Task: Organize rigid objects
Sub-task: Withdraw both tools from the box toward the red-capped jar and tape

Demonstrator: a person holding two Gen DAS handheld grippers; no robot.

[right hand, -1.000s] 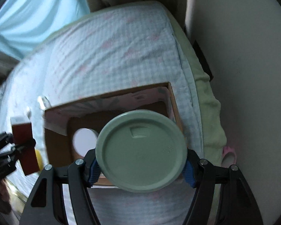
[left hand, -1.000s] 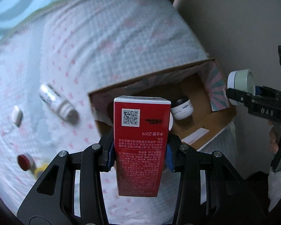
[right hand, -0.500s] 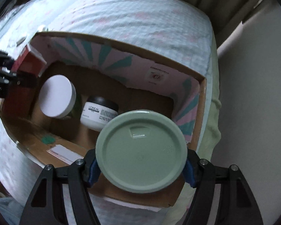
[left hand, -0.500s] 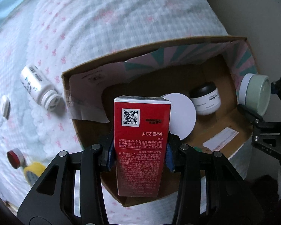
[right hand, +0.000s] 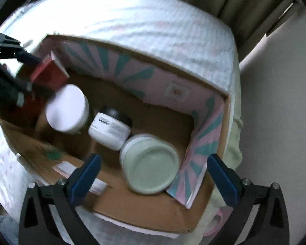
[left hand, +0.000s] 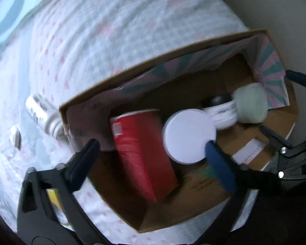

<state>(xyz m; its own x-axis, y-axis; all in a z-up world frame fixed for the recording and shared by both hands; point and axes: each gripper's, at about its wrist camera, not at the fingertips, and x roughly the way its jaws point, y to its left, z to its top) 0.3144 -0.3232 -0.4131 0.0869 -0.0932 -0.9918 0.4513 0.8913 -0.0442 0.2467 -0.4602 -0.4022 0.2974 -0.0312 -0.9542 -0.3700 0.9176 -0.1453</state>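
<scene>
Between left claw point(left hand: 151, 149) tips, red box point(left hand: 142, 153), unheld

Matt brown cardboard box point(right hand: 144, 206), glossy red carton point(left hand: 144, 153), soft quilted cloth bedcover point(left hand: 104, 40).

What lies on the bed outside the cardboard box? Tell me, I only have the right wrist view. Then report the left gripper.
Observer: A white bottle lies on its side on the bedspread, its cap end close by the outer left corner of the cardboard box.
Operator: Keep going. List the rest.
Observer: A small white oval item lies on the bedspread left of the bottle, apart from it. It is too blurred to identify.
Operator: Now the left gripper.
Observer: The left gripper is open. Both fingers stand clear of the red box, which leans tilted inside the cardboard box beside the white-lidded jar.
</scene>
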